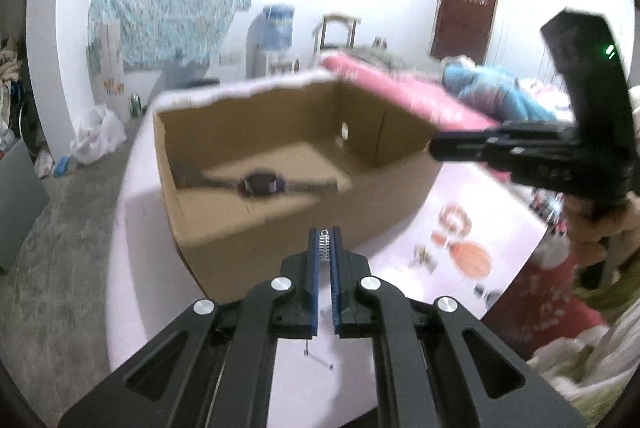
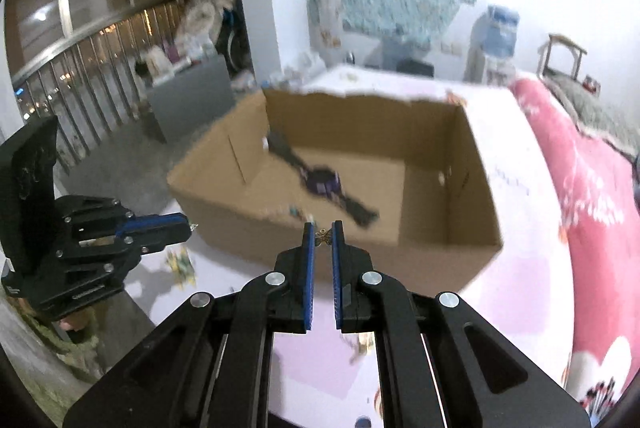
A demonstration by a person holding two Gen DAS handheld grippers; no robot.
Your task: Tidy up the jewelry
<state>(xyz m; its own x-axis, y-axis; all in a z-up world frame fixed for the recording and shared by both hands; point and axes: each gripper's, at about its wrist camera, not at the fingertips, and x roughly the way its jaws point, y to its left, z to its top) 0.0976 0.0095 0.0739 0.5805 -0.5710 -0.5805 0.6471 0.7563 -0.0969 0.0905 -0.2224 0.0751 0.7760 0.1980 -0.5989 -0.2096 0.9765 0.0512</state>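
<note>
An open cardboard box (image 1: 280, 228) (image 2: 440, 248) stands on the pink-white table cover, and a dark wristwatch (image 1: 260, 183) (image 2: 322, 183) lies flat on its floor. My left gripper (image 1: 325, 232) hovers just in front of the box's near wall, shut on a small silver coiled piece (image 1: 325, 248). Seen from the right wrist, that left gripper (image 2: 188, 226) shows a silver tip poking out. My right gripper (image 2: 323, 226) is shut on a tiny gold butterfly-shaped piece (image 2: 323, 237) before the box's near wall. In the left wrist view the right gripper (image 1: 434, 147) hangs at the box's right corner.
Loose jewelry lies on the table cover to the right of the box: beaded bracelets (image 1: 454, 222), an orange round piece (image 1: 474, 256), and a thin pin (image 1: 318, 358) near me. A pink blanket (image 2: 580, 187) borders the right side. The table drops to grey floor (image 1: 60, 248) on the left.
</note>
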